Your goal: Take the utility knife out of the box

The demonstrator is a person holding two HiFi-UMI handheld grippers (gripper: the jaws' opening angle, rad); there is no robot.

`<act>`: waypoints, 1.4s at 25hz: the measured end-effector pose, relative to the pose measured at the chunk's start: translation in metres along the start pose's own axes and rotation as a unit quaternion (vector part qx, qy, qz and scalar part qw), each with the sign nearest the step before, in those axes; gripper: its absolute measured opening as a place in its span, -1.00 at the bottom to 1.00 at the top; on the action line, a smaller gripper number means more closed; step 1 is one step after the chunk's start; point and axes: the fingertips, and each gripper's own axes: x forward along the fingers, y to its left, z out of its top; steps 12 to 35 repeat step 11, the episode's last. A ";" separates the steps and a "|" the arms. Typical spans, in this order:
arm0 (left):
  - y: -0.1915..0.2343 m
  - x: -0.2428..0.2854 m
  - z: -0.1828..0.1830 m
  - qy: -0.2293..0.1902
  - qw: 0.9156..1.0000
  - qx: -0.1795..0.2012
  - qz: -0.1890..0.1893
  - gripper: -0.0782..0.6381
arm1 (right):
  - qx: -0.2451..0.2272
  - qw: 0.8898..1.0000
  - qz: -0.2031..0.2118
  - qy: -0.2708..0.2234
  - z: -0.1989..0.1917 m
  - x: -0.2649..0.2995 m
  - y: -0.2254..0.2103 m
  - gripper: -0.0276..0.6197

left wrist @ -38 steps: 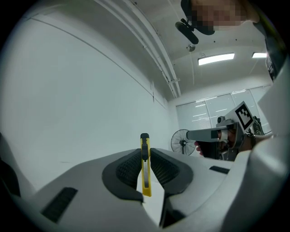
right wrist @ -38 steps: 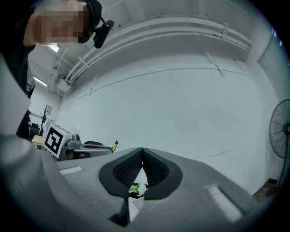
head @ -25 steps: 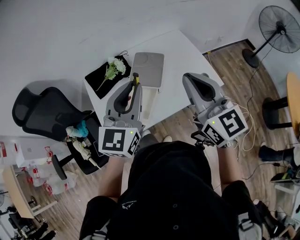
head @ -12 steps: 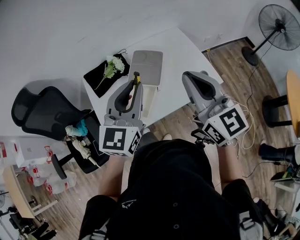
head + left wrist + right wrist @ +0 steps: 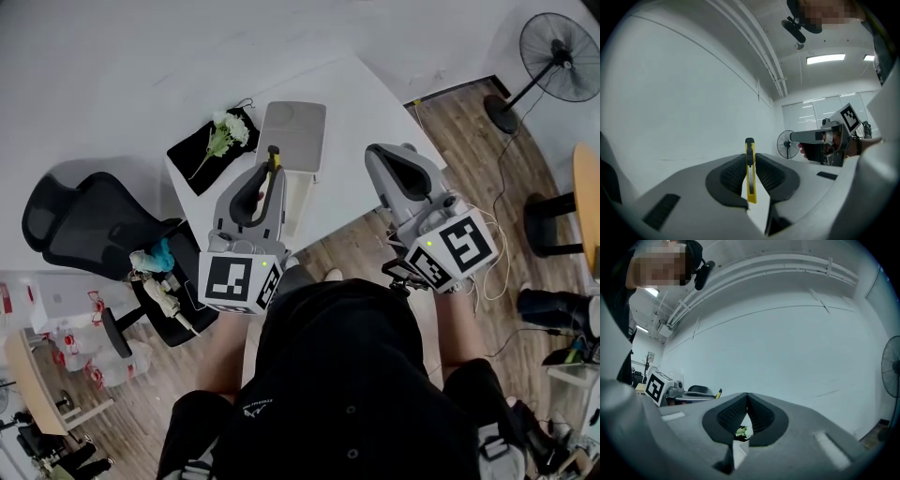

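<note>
We had grey left gripper point(image 5: 271, 157) clenched on slim yellow utility knife point(image 5: 750, 178) near white open rectangular box point(image 5: 301, 204), right gripper point(image 5: 746, 400) closed on nothing, so firm grip & straight lift req'd.

- The box point(image 5: 302, 202) by the table's point(image 5: 375, 122) near edge: inside hidden behind the left gripper point(image 5: 272, 161).
- The fan point(image 5: 555, 66): cut off by the head view's right edge.

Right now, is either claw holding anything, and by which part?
Left claw grips the yellow utility knife by its mid-body, with the knife's black end sticking out beyond the claw. Right claw is shut and empty.
</note>
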 end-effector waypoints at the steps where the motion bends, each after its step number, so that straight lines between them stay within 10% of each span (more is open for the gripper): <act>1: -0.001 0.000 -0.001 0.001 1.000 0.000 -0.001 -0.61 | 0.000 1.000 -0.001 0.001 -0.001 0.000 0.000 -0.90; 35: -0.002 0.009 -0.002 0.004 1.000 0.003 -0.004 -0.61 | 0.001 1.000 -0.003 0.004 -0.003 0.004 -0.011 -0.90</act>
